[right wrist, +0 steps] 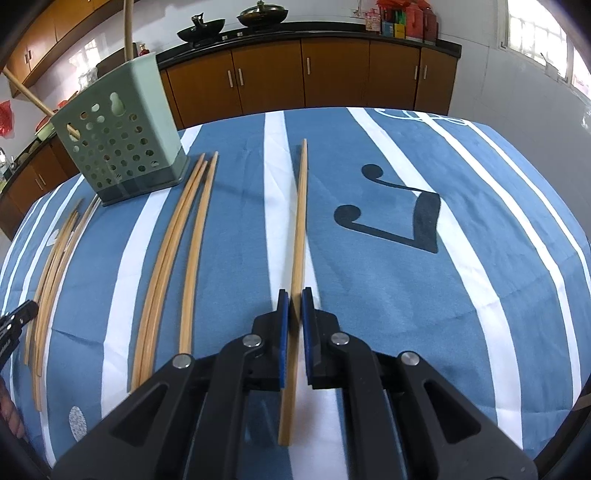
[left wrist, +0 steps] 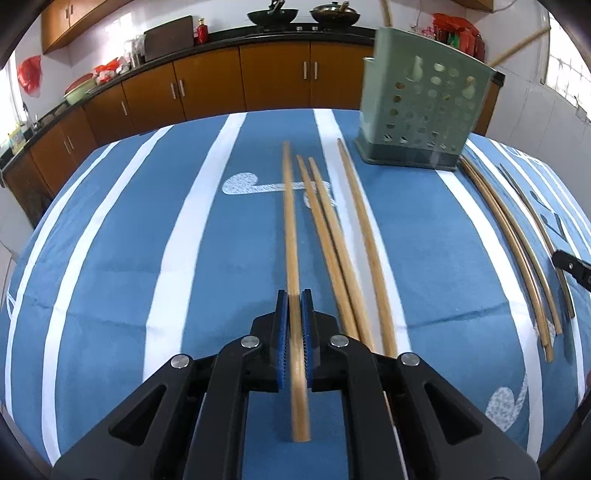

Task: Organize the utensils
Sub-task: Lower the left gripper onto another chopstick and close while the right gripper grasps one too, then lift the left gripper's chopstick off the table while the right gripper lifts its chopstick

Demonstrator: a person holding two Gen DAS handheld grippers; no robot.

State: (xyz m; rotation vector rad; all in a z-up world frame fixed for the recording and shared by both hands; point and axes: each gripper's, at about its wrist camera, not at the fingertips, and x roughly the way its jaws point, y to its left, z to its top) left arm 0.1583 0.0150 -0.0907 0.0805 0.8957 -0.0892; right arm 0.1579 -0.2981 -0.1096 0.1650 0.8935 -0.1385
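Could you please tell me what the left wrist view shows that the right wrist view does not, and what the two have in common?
Only the left wrist view shows the left gripper shut on a chopstick, a white note print on the cloth, and red bags by the counter.

Only the right wrist view shows the right gripper shut on its own chopstick and a dark note print.

Both show the green holder, loose chopsticks, the striped blue cloth and two woks.

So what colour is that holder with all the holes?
Pale green holder, with a darker grey-green base; clearest in the right wrist view.
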